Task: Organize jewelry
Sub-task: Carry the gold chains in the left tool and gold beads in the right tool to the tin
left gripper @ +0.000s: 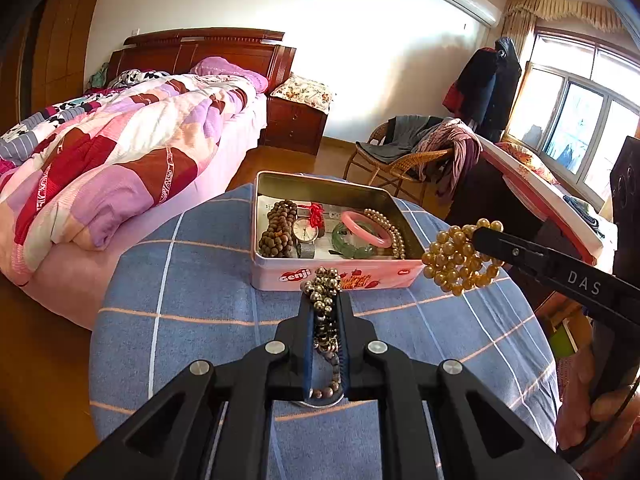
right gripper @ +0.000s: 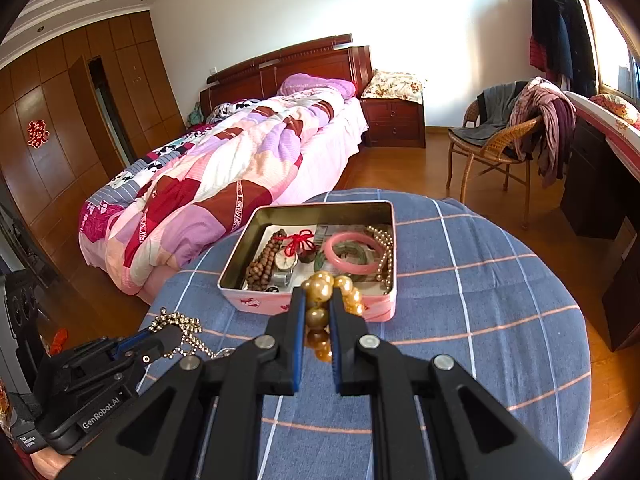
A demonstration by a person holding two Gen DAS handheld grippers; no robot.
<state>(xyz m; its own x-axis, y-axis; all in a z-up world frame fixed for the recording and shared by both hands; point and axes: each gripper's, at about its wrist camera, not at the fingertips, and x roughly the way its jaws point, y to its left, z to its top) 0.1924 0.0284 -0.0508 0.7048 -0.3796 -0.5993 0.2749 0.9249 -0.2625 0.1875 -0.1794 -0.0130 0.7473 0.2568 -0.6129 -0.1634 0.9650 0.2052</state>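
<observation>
A bedroom with a wooden floor: a round table (right gripper: 500, 280) under a blue checked cloth stands beside a bed (right gripper: 240, 168) with a patchwork quilt.

The left claw (left gripper: 325, 294) is closed tight on a string of small dull-gold beads (left gripper: 323, 284), which bunches above the tips and trails back between the fingers. The right claw (right gripper: 318, 294) is clamped on a strand of larger golden pearls (right gripper: 318, 286); in the left view that claw (left gripper: 478, 236) enters from 3 o'clock with the pearls (left gripper: 460, 258) bunched at its tip.

Just beyond both, toward 12 o'clock, sits an open pink tin (right gripper: 256, 300) on the cloth. It holds a brown bead string (right gripper: 262, 262) at 9 o'clock, a wristwatch (right gripper: 285, 263) and red knot (right gripper: 298, 240) in the middle, a pink bangle (right gripper: 354, 254) over a green one (left gripper: 348, 240), and a pearl strand (right gripper: 384, 256) at 3 o'clock.
</observation>
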